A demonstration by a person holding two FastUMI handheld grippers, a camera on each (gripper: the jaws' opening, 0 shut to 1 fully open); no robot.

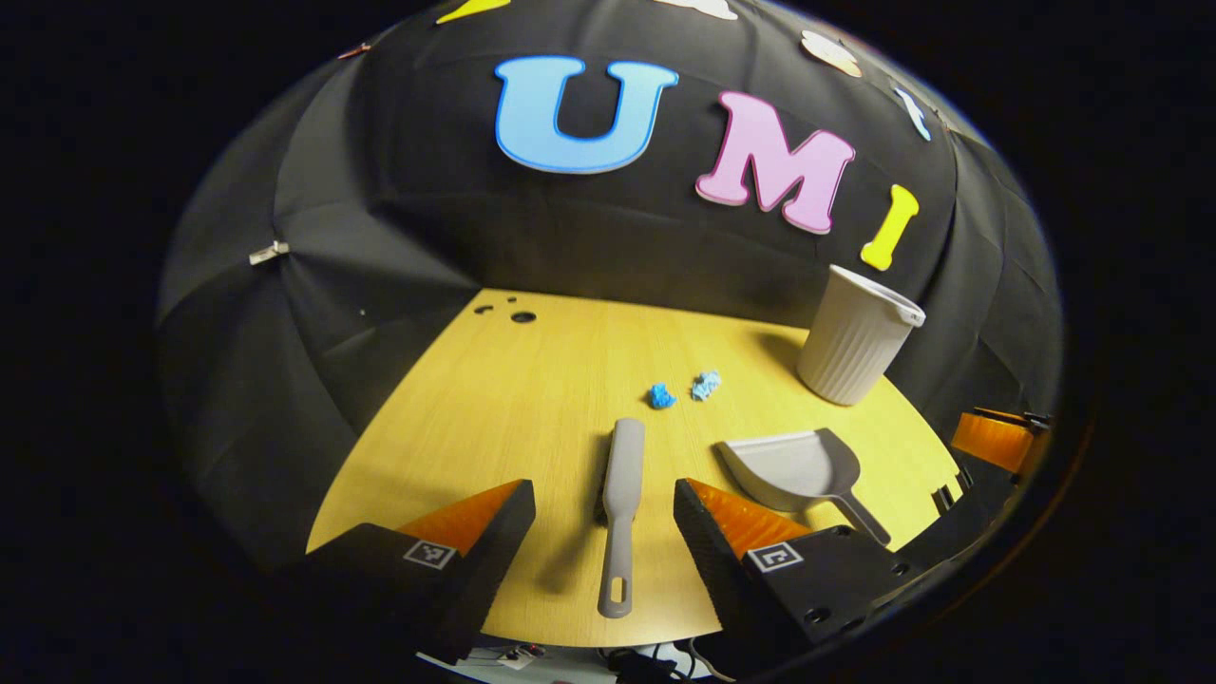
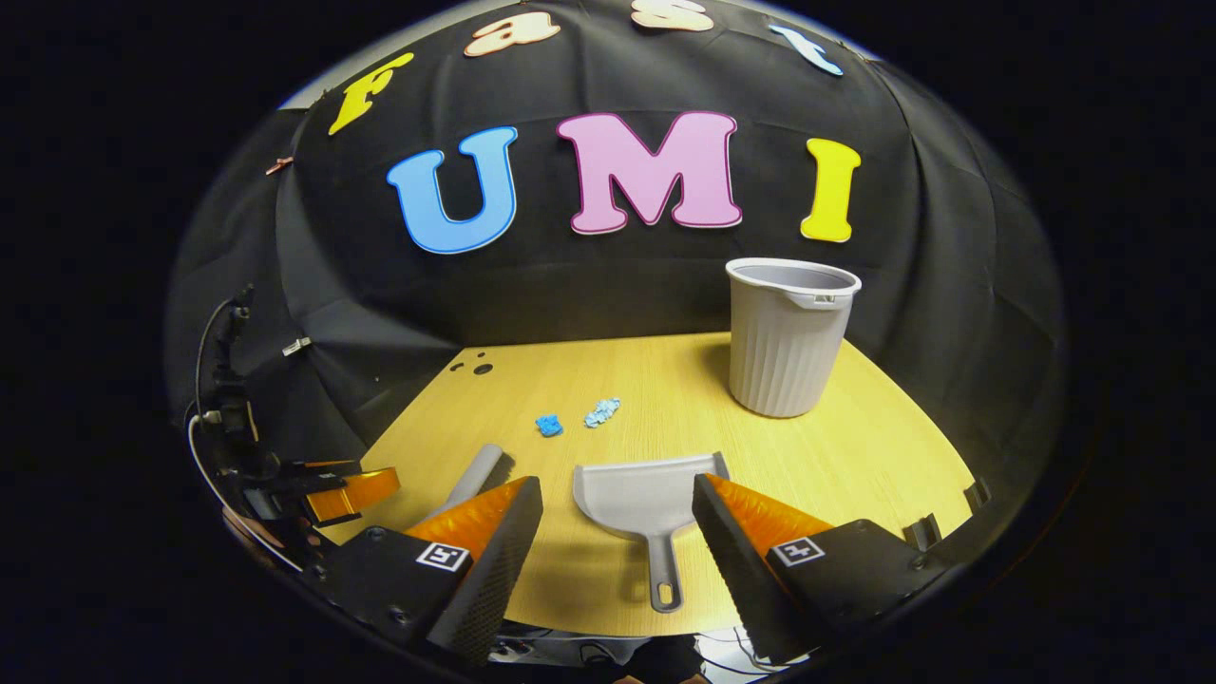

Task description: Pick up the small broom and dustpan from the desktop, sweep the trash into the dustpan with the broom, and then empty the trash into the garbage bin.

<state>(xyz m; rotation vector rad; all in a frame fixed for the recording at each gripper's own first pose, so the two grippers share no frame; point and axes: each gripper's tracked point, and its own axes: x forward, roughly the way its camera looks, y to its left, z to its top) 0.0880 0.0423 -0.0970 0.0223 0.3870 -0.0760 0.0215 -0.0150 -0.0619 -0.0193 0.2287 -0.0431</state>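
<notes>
- Broom first: the small grey plastic hand broom (image 1: 622, 494) lies flat on the yellow wood-grain desktop (image 1: 494, 399), near the front edge, handle toward that edge and brush end toward the back; nothing touches it
- Just beside it, toward the right edge, the grey plastic dustpan (image 2: 646, 499) also lies flat and untouched, its handle pointing at the front edge and its open mouth facing the back
- Two small crumpled blue paper scraps (image 2: 549, 425) (image 2: 602, 411) sit near the middle of the desktop, just beyond the broom's brush end and the pan's mouth, close together but apart; neither is in the pan
- A pale grey ribbed plastic garbage bin (image 2: 787, 337) stands upright toward the back right corner, well apart from the scraps
- The left gripper (image 1: 604, 518) hovers with jaws wide, lined up either side of the broom handle, holding nothing
- The right gripper (image 2: 617, 518) likewise hangs wide apart, framing the dustpan, holding nothing
- Judged from this, no step is done yet: both pickups, the sweeping and the emptying into the bin all remain
</notes>
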